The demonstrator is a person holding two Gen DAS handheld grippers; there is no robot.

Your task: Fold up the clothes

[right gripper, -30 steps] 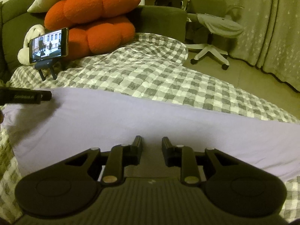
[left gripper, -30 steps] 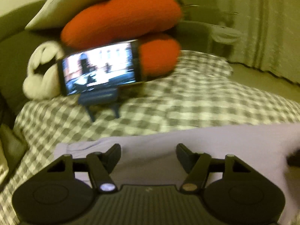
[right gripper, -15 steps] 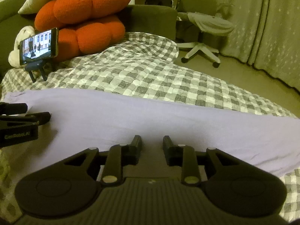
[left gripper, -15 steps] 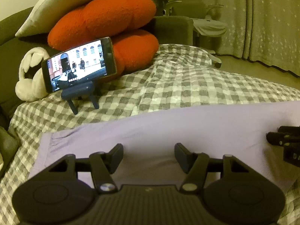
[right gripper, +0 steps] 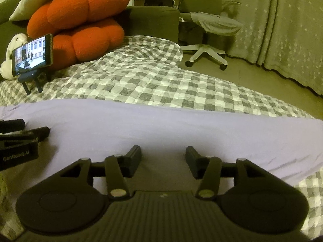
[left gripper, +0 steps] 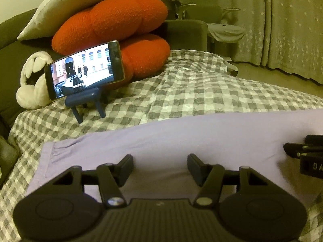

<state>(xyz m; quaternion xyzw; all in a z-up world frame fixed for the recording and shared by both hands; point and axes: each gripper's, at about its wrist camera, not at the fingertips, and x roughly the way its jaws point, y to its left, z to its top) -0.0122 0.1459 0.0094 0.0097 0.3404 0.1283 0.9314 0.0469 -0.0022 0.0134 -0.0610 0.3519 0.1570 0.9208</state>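
Left wrist view: the lilac garment (left gripper: 181,137) lies crosswise just ahead of both grippers, left gripper (left gripper: 160,164) and right gripper (right gripper: 163,158) fingers spread wide, holding nothing.

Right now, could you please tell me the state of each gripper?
Left gripper: open, holding nothing, over the purple cloth.
Right gripper: open, holding nothing, over the same cloth.
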